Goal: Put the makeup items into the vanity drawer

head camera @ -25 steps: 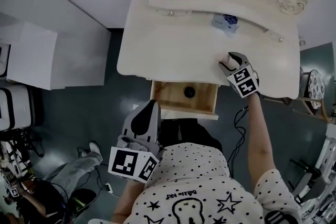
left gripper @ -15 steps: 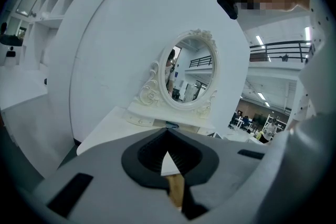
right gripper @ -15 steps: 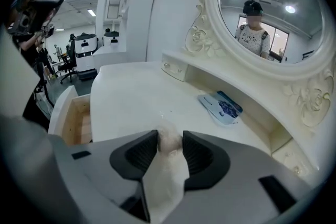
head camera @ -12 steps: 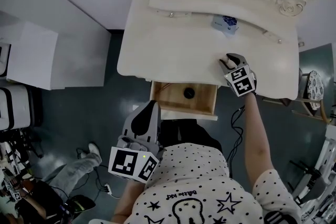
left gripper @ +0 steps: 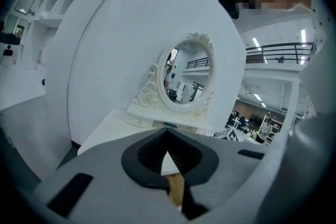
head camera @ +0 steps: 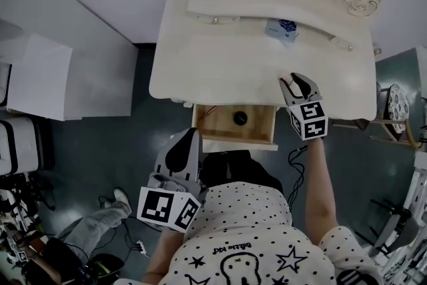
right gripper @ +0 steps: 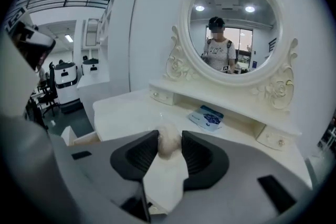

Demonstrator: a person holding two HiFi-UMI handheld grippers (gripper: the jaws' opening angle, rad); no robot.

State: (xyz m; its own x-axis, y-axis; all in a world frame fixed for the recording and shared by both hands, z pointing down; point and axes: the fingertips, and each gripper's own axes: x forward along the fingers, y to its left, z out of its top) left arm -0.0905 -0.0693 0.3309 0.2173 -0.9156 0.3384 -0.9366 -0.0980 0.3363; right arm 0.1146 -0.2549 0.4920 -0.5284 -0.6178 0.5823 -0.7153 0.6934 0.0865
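While the left tool point(head camera: 192, 137) sits closed, the right tool point(head camera: 293, 82), jaws just closed, pinches a soft, rounded pale puff point(right gripper: 169, 142).

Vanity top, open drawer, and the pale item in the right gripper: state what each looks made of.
Vanity top: painted wood or board, going by the even cream coat and soft sheen.
Drawer: bare light wood inside, with a tan, unpainted look.
Pale item, on which the right gripper's jaws have just closed: likely a soft sponge or puff, matte and rounded; not certain.
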